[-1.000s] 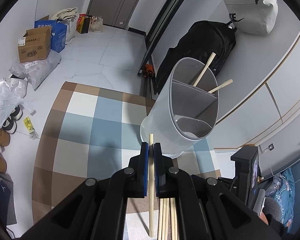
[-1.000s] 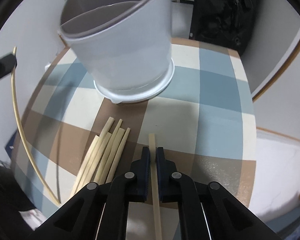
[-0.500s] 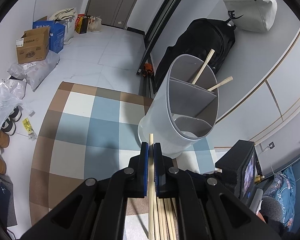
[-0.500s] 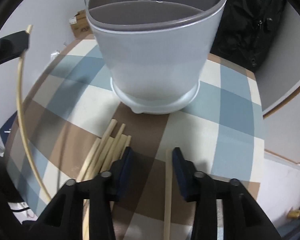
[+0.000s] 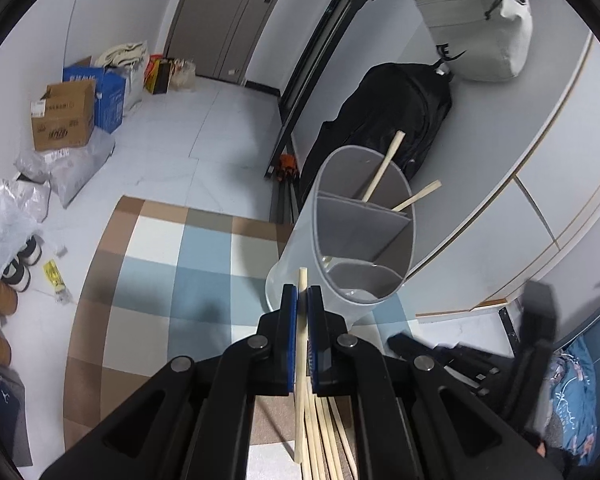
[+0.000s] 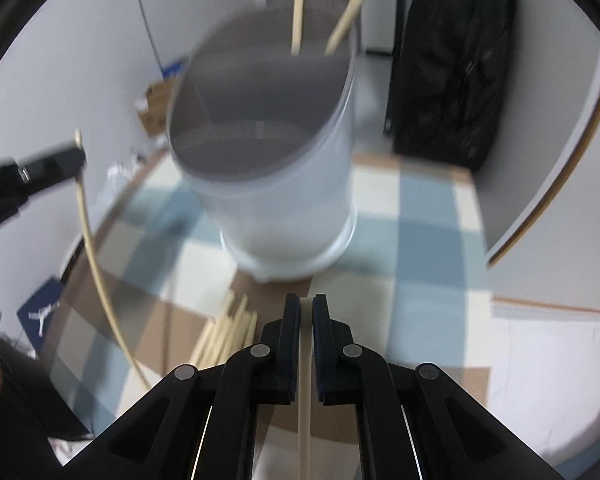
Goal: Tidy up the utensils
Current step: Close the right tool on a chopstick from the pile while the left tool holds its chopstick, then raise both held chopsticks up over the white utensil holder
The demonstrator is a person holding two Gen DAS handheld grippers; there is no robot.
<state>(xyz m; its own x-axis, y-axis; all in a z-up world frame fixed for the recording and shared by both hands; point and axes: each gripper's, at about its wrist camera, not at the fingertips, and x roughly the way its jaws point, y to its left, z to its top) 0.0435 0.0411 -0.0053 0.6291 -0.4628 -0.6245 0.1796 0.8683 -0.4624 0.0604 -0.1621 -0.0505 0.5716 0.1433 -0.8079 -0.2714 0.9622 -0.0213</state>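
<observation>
Checked cloth [image 5: 204, 256] under grey holder [image 5: 364, 232] | left gripper [image 5: 302, 300] clamped on chopstick [image 5: 301, 360] | right gripper [image 6: 306, 312] clamped on second chopstick [image 6: 305, 380], both held before holder, seemingly for insertion

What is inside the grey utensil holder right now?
Two wooden chopsticks lean in the far compartment of the utensil holder, their tops above the rim. The near compartments look empty, though their floors are partly hidden by the dividers.
</observation>
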